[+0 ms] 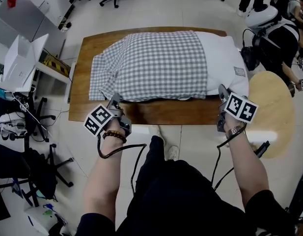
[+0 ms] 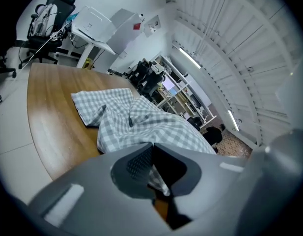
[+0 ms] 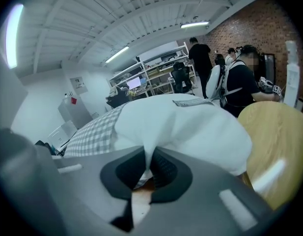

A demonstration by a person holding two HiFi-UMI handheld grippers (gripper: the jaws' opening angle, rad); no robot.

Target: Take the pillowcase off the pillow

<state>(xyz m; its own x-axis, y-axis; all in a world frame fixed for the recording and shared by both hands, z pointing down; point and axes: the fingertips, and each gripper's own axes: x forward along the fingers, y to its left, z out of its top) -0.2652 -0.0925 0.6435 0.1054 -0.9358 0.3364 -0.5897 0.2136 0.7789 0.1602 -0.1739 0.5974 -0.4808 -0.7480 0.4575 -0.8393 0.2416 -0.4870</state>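
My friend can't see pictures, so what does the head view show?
The left claw pinches the grey-and-white checked cloth pillowcase, and the right claw pinches the bare white pillow sticking out of it. Both lie on a brown wooden table.

Wooden bench [image 1: 85,77], brown top with rounded corners, standing on pale floor [image 1: 190,9]. One item lies on it: a white pillow [image 1: 225,63], flat and lengthwise, right end bare. A grey-and-white checked pillowcase [image 1: 151,65] covers its left and middle, with the loose left end rumpled on the wood. Bare wood shows along the left and near edges.
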